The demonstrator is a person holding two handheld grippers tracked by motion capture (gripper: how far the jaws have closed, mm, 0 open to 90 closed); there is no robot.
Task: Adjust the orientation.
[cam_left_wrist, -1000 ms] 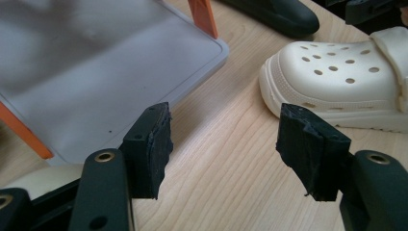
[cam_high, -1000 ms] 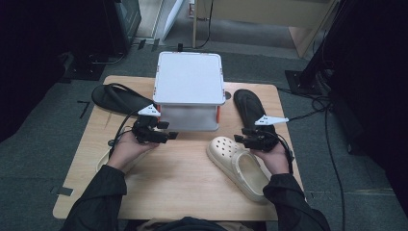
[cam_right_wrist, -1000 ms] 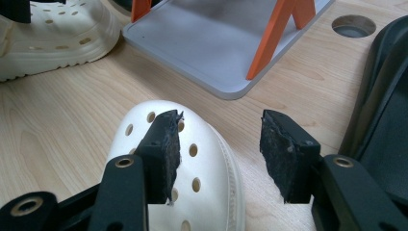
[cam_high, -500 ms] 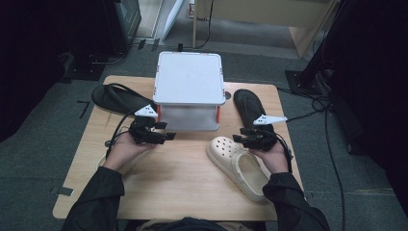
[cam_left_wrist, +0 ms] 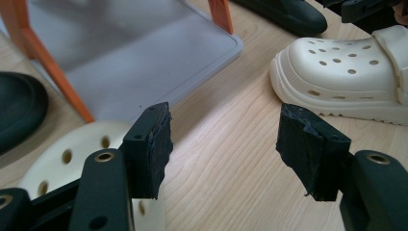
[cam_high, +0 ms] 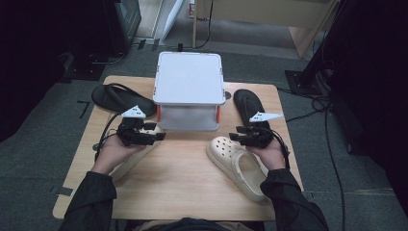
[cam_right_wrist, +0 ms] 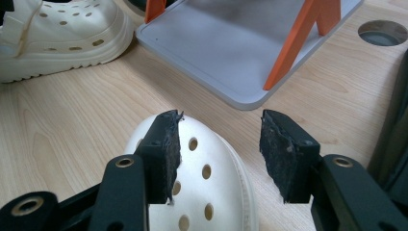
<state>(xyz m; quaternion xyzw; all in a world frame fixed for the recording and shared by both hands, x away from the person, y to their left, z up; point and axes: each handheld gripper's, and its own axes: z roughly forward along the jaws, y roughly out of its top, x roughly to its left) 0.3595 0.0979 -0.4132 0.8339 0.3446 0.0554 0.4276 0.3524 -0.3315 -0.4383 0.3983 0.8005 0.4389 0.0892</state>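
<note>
Two cream clogs lie on the wooden table. My left gripper (cam_high: pixel 161 136) hovers open over the toe of the left clog (cam_high: pixel 130 161), which shows under its jaws (cam_left_wrist: pixel 72 154). Nothing is between the left gripper's (cam_left_wrist: pixel 226 144) jaws. My right gripper (cam_high: pixel 234 135) stands open just above the toe of the right clog (cam_high: pixel 238 163), whose holed top lies below the jaws (cam_right_wrist: pixel 207 178). The right gripper (cam_right_wrist: pixel 219 149) holds nothing.
A white rack (cam_high: pixel 188 89) with orange legs (cam_right_wrist: pixel 293 43) stands at the back middle, its grey base plate (cam_left_wrist: pixel 134 62) close ahead of both grippers. A black sandal (cam_high: pixel 115 98) lies left of it and another (cam_high: pixel 250 108) right. A round hole (cam_right_wrist: pixel 385 32) is in the tabletop.
The left hand has drifted slightly toward the person's side. The right hand has barely moved. Both pairs of jaws stay open.
</note>
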